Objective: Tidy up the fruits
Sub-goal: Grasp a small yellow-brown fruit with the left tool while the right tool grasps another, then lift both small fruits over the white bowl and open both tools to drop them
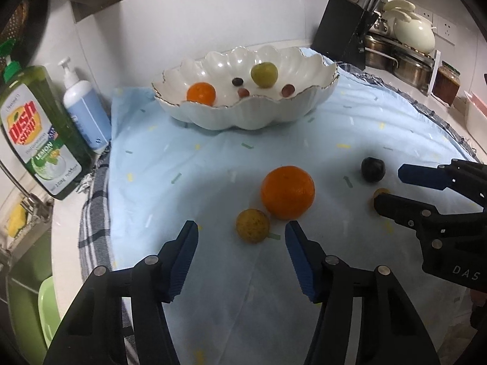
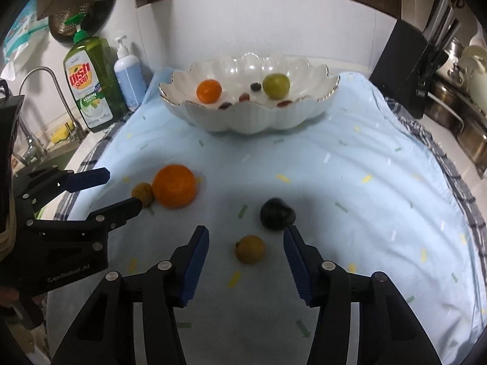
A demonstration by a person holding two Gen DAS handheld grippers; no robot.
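On the light blue cloth [image 1: 213, 158] lie a large orange [image 1: 287, 192], a speckled yellow fruit [image 1: 252, 225], a dark plum [image 1: 373, 169] and a small yellow-brown fruit [image 2: 250, 248]. My left gripper [image 1: 242, 228] is open, its blue pads either side of the speckled fruit without touching it. My right gripper [image 2: 246, 234] is open just short of the yellow-brown fruit, with the plum [image 2: 277, 213] beyond its right finger. The white scalloped bowl [image 1: 243, 115] at the back holds a small orange [image 1: 201, 93], a green fruit [image 1: 264, 74] and several grapes.
A green dish soap bottle [image 1: 39, 130] and a blue pump bottle [image 1: 86, 112] stand left of the cloth, beside a sink with a tap [image 2: 48, 97]. A black knife block [image 1: 341, 30], steel pots [image 1: 404, 64] and a jar [image 1: 446, 80] stand at the back right.
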